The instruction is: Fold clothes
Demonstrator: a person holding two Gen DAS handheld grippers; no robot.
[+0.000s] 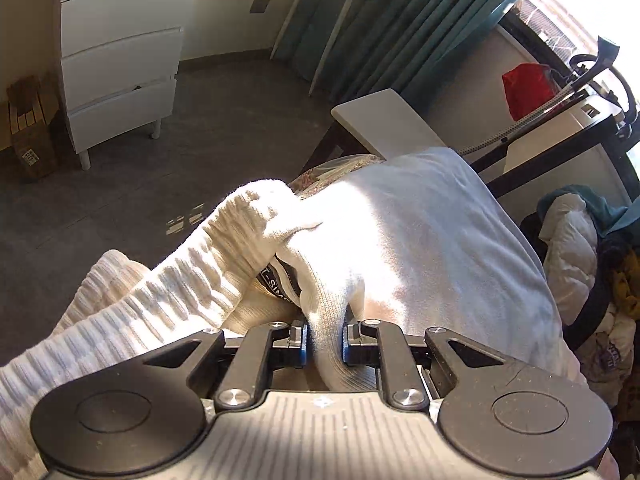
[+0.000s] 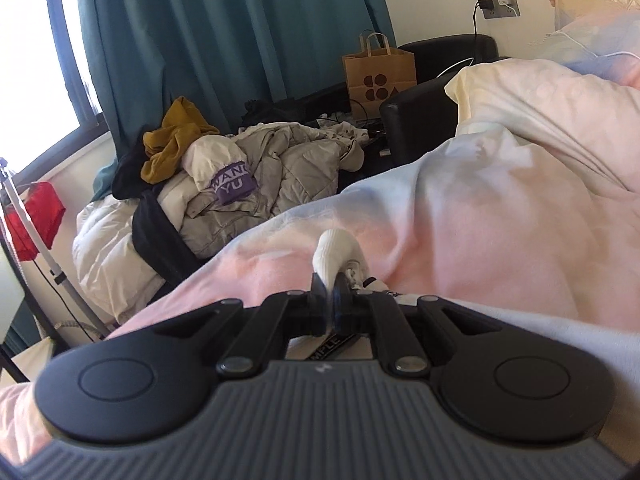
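Note:
A cream ribbed knit garment [image 1: 192, 272] with a black neck label [image 1: 280, 280] lies bunched on the bed's pale pink and blue duvet [image 1: 440, 240]. In the left wrist view my left gripper [image 1: 325, 340] is shut on a thick fold of this knit, which fills the gap between the pads. In the right wrist view my right gripper [image 2: 331, 296] is shut on a thin fold of the same white knit [image 2: 330, 256], which sticks up past the fingertips. A black label strip shows under its fingers. The duvet [image 2: 480, 220] spreads ahead of it.
A white chest of drawers [image 1: 120, 72] and a cardboard box [image 1: 32, 128] stand across the dark floor. A white board [image 1: 384, 120] and teal curtain [image 1: 400, 20] are beyond the bed. A heap of clothes [image 2: 240, 184], a paper bag [image 2: 378, 76] and a red bag [image 2: 36, 216] sit beside it.

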